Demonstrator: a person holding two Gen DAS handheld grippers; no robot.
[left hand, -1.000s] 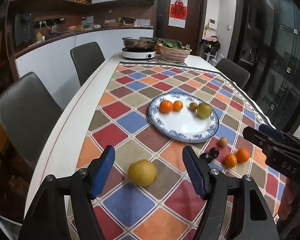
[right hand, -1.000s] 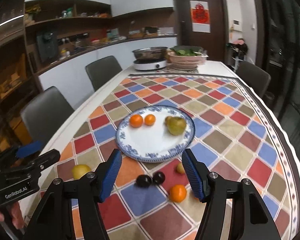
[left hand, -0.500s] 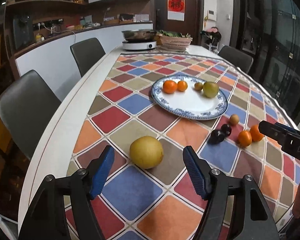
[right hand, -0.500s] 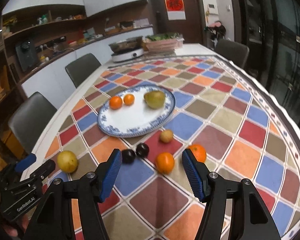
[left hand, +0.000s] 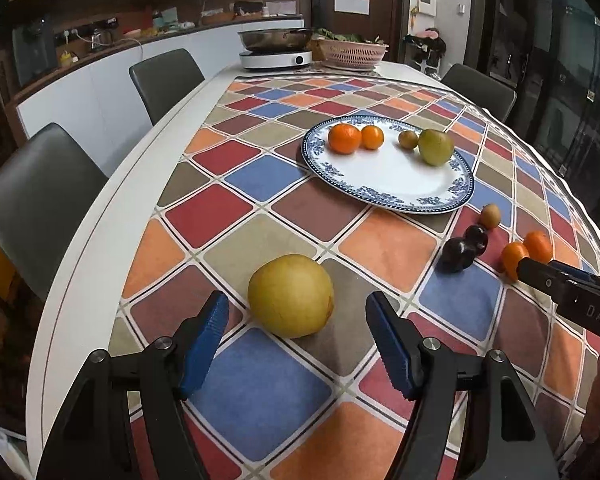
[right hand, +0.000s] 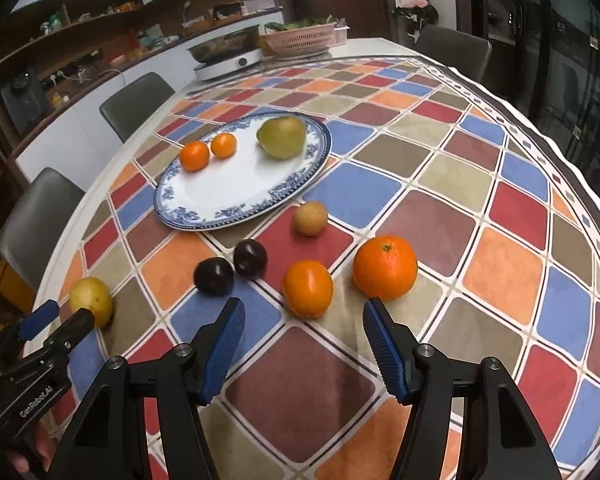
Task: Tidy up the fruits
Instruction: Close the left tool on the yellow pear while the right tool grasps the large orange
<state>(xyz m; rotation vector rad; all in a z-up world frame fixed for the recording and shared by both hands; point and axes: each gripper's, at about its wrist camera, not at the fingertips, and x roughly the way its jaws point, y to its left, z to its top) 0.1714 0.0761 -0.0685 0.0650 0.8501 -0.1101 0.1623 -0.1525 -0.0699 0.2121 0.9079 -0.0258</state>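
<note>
A yellow pear (left hand: 291, 295) lies on the checked cloth just ahead of my left gripper (left hand: 296, 326), which stands open with its blue pads either side of and short of the fruit. My right gripper (right hand: 303, 330) is open too, low over the cloth, right behind a small orange (right hand: 308, 288); a bigger orange (right hand: 385, 267) sits to its right. Two dark plums (right hand: 214, 276) and a small brown fruit (right hand: 310, 219) lie beyond. The blue-rimmed plate (right hand: 204, 212) holds two small oranges (right hand: 195, 155), a green pear (right hand: 282, 137) and, in the left wrist view, a small brown fruit (left hand: 408, 139).
At the table's far end stand a hot plate with a pan (left hand: 275, 44) and a pink basket of greens (left hand: 352, 53). Grey chairs (left hand: 36, 204) line the left side, another (right hand: 452, 50) the far right. The table edge (left hand: 80, 264) runs close on the left.
Both grippers have sunk toward the cloth and come closer to the fruit: the left to the yellow pear, the right to the two oranges. The right view has rolled. No jaw moved.
</note>
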